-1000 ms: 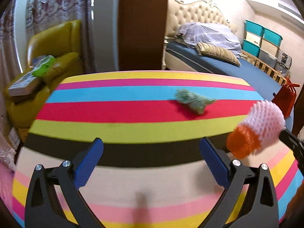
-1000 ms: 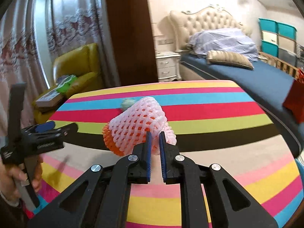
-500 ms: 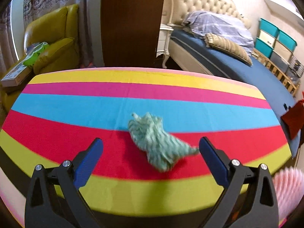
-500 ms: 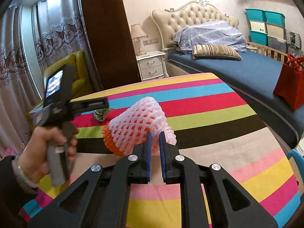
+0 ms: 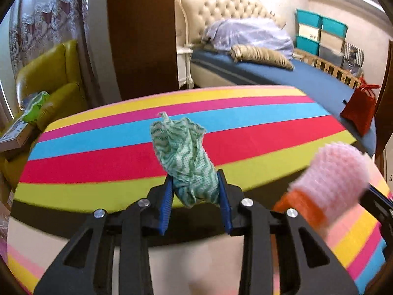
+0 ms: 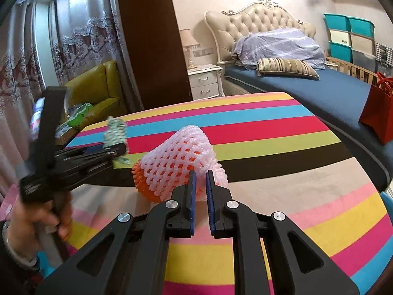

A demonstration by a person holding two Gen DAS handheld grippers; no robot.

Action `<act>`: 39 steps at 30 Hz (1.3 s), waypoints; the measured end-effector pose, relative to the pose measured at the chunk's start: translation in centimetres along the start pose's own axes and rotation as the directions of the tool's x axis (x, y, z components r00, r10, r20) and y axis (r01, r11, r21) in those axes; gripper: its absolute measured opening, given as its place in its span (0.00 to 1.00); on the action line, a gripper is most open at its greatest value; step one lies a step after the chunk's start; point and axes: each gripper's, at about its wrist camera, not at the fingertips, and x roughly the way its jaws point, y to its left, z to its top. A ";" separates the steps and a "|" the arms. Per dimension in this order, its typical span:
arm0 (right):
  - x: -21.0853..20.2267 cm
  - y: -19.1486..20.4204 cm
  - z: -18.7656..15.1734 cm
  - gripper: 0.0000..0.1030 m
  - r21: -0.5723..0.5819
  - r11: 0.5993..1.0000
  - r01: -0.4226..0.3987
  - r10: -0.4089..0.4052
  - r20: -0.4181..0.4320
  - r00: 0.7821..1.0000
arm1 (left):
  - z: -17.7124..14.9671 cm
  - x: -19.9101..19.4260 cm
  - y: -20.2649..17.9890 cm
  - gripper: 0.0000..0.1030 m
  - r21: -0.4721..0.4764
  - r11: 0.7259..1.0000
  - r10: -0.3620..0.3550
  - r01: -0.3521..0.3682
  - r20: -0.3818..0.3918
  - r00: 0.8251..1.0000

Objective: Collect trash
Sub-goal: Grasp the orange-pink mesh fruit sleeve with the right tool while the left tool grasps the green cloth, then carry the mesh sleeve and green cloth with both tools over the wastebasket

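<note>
A crumpled green-and-white patterned cloth [image 5: 181,152] stands up from between the blue pads of my left gripper [image 5: 195,184], whose jaws are closing on it; the pads press its lower part. From the right wrist view the same cloth [image 6: 114,132] pokes up out of the left gripper [image 6: 119,151], just above the striped table [image 6: 270,132]. My right gripper [image 6: 200,179] is shut on a pink foam fruit net [image 6: 176,162] with an orange net inside it. That net [image 5: 336,172] hangs blurred at the right of the left wrist view.
A person's hand [image 6: 36,221] holds the left gripper's handle. Beyond the table stand a yellow-green armchair [image 5: 54,78] with clutter, a blue bed [image 5: 307,81], a white nightstand [image 6: 206,81], a red bag [image 5: 358,113] and stacked storage boxes [image 6: 348,36].
The left gripper moved across the table to the green cloth, then its wide-open jaws came in on the cloth and raised it. The right gripper kept its hold on the foam net.
</note>
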 end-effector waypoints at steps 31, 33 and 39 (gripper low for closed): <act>-4.8 22.3 -4.7 0.13 -0.325 0.906 -0.272 0.263 -0.071 0.962 | -18.0 -24.2 17.0 0.33 -0.076 0.991 0.116 -0.107 0.124 0.985; -4.9 24.5 -4.7 0.13 -0.351 0.886 -0.304 0.294 -0.082 0.952 | -18.7 -25.4 18.8 0.34 -0.103 0.986 0.141 -0.129 0.119 0.983; -5.1 31.1 -3.8 0.13 -0.420 0.821 -0.386 0.380 -0.103 0.919 | -21.1 -29.5 25.1 0.34 -0.177 0.958 0.246 -0.226 0.101 0.964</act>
